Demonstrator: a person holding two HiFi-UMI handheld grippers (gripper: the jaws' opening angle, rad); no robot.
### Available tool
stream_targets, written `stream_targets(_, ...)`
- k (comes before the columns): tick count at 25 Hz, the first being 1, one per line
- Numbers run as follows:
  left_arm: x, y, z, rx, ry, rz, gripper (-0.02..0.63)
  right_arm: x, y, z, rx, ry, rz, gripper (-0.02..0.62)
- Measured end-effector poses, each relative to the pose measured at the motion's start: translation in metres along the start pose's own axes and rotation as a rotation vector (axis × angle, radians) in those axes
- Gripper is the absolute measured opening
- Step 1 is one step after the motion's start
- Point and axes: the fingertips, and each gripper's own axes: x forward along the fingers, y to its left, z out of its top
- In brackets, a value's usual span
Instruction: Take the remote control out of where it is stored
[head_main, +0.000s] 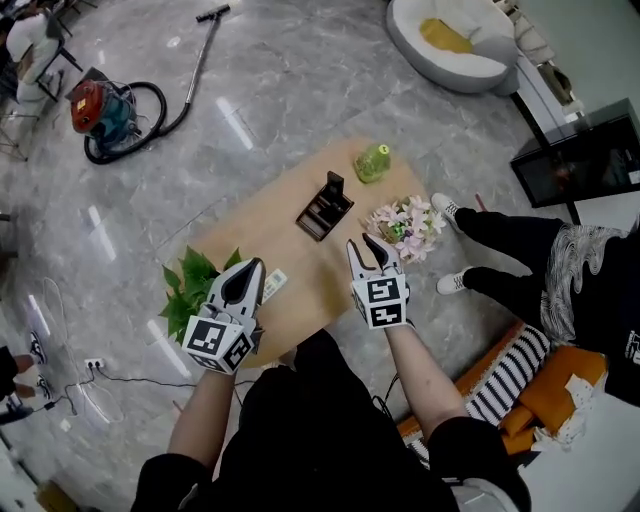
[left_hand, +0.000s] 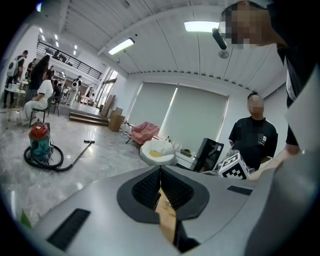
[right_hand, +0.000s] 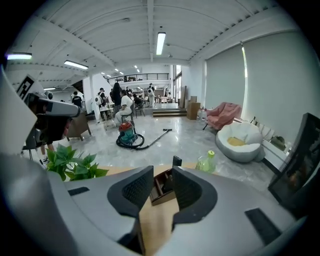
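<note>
On table (head_main: 292, 252) beyond right gripper (head_main: 362, 250), dark holder (head_main: 324, 207).

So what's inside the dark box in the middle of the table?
The box shows brown divided compartments and a dark upright piece at its far end. Whether that is the remote cannot be told; compartment bottoms are shadowed.

- The head view looks steeply down from above onto the wooden table (head_main: 270, 220).
- The left gripper view sits low, facing almost level across the floor (left_hand: 100, 157).
- The right gripper view tilts down along the table, close to it.
- All three share the vacuum cleaner (head_main: 100, 110) and white round chair (head_main: 450, 45).
</note>
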Motion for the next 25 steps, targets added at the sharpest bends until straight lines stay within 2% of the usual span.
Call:
stream_targets(8,0.029,0.014,-0.027,-0.016,0.103,0.020,0.008,0.083,-0.022,-0.048,0.034,0.134,0.062,0.107)
stream_targets(10,0.030,0.019,-0.032,-0.027,0.116,0.030,0.008,0.104,-0.023,-0.058,0.029,0.167,0.078,0.127)
stream_targets(15,0.025,0.034,-0.045,-0.047,0.148,0.067,0.008,0.149,-0.024,-0.081,-0.039,0.244,0.105,0.143)
stream_targets(20,0.014,0.046,-0.056,-0.072,0.166,0.109,0.008,0.175,-0.022,-0.098,-0.175,0.306,0.116,0.143)
stream_targets(25,0.006,0.053,-0.061,-0.094,0.173,0.137,0.008,0.193,-0.014,-0.111,-0.210,0.344,0.155,0.143)
